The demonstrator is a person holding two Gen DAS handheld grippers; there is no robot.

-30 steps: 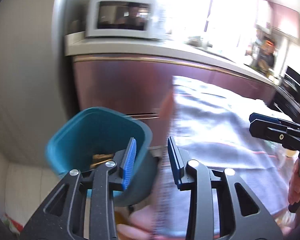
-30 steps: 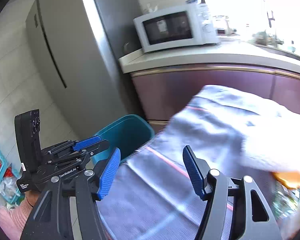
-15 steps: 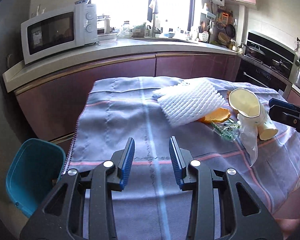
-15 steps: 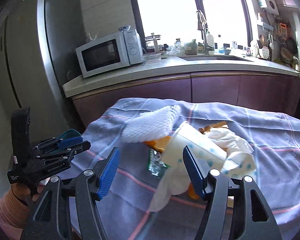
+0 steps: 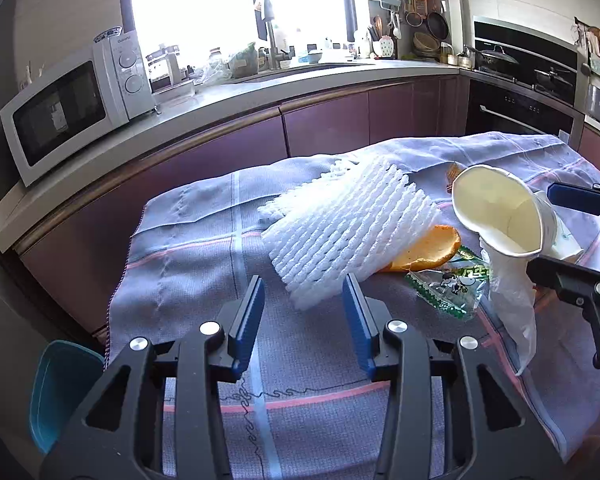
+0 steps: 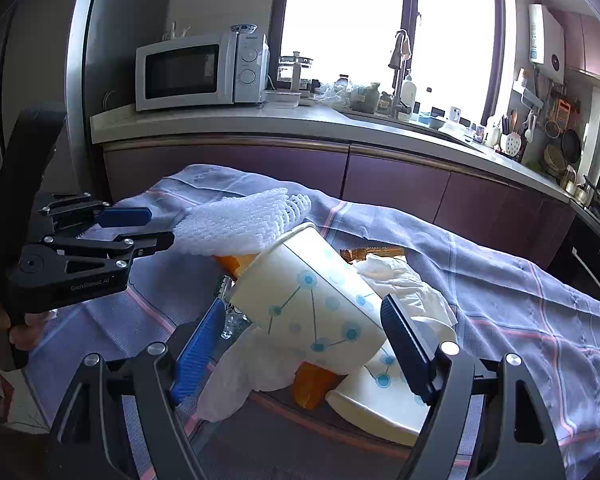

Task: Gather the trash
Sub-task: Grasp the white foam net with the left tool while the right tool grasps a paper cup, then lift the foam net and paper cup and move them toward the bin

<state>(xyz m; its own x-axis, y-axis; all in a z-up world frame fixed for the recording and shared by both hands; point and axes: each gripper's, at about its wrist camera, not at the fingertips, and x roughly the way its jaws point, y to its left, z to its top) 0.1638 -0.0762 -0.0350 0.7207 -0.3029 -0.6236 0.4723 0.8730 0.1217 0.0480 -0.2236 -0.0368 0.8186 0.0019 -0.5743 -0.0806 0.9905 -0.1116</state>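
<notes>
Left wrist view looks down on a counter draped in a grey-lilac checked cloth point(image 5: 188, 248) with pink and pale blue lines. The left gripper point(image 5: 304, 320) hangs over the near part of the cloth; its jaws have just been opening and stand apart with nothing between them, the lower corner of a white foam fruit net point(image 5: 348, 232) lying just beyond their tips. The net rests partly on an orange peel point(image 5: 432, 250). Just to the right of the peel lie a green printed snack wrapper point(image 5: 448, 284) and a thin clear plastic bag point(image 5: 514, 312). A white paper cup point(image 5: 496, 216) lies tipped on its side above them, its mouth facing the camera. At the lower left, beside the cloth's edge and below it, part of a teal trash bin point(image 5: 56, 396) shows.

Right wrist view has the right gripper point(image 6: 304, 344) low over the trash pile. Its jaws have just been opening and now stand wide, one on each side of the cup point(image 6: 312, 300), which bears a blue dot-and-line print; the pads do not press on it. A crumpled white tissue point(image 6: 404, 284) lies against the cup's far side, and a second paper cup point(image 6: 384, 404) lies beneath it. A microwave point(image 6: 196, 72) sits on the kitchen worktop point(image 6: 220, 120) behind.
</notes>
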